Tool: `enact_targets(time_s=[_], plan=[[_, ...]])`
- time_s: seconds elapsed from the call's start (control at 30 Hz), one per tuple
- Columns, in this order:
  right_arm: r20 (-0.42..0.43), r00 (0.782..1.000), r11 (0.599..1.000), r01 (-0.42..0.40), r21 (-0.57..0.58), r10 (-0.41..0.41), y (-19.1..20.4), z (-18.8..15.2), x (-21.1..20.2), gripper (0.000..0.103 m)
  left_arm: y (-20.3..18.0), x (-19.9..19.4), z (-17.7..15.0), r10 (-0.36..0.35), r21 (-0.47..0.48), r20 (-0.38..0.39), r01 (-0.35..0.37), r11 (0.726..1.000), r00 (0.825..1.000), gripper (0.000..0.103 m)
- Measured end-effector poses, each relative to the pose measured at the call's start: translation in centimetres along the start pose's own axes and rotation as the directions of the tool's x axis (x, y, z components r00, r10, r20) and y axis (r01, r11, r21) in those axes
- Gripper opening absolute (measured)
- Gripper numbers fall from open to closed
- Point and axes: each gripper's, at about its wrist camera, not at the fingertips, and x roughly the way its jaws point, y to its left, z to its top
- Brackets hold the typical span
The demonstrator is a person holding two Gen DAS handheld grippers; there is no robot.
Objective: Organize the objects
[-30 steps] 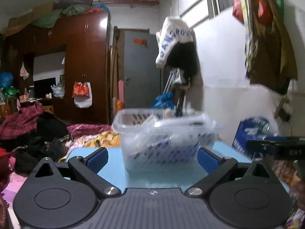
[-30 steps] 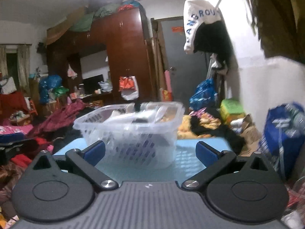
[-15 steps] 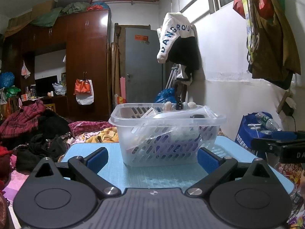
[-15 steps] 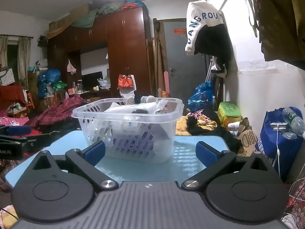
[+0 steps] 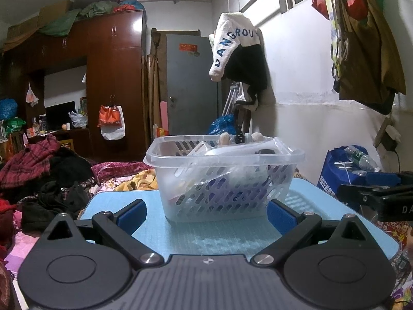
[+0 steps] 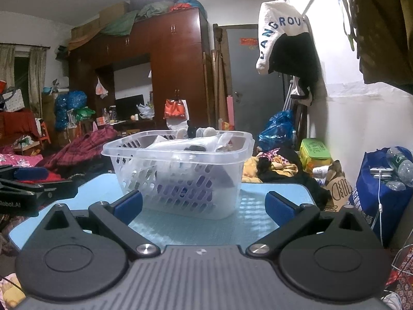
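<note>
— Sitting mid-frame on the worktop (image 5: 180, 235), basket (image 5: 222, 178) holding the objects already?
— Looking nearly finished; left gripper (image 5: 206, 211) and right gripper (image 6: 204, 206) both hovering apart, gripping nothing.

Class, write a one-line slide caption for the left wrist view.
Open left gripper faces a clear plastic basket of items on a blue table.
</note>
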Motion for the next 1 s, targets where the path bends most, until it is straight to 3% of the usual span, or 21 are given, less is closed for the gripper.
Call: enact_targets(time_s=[1.0], plan=[[0.003,1.0,1.0,-0.022,-0.01,0.022,0.31,0.09,-0.23,0.103,-0.24,-0.07,-0.15,-0.015,0.005,0.0,0.015,1.0,1.0,0.101]])
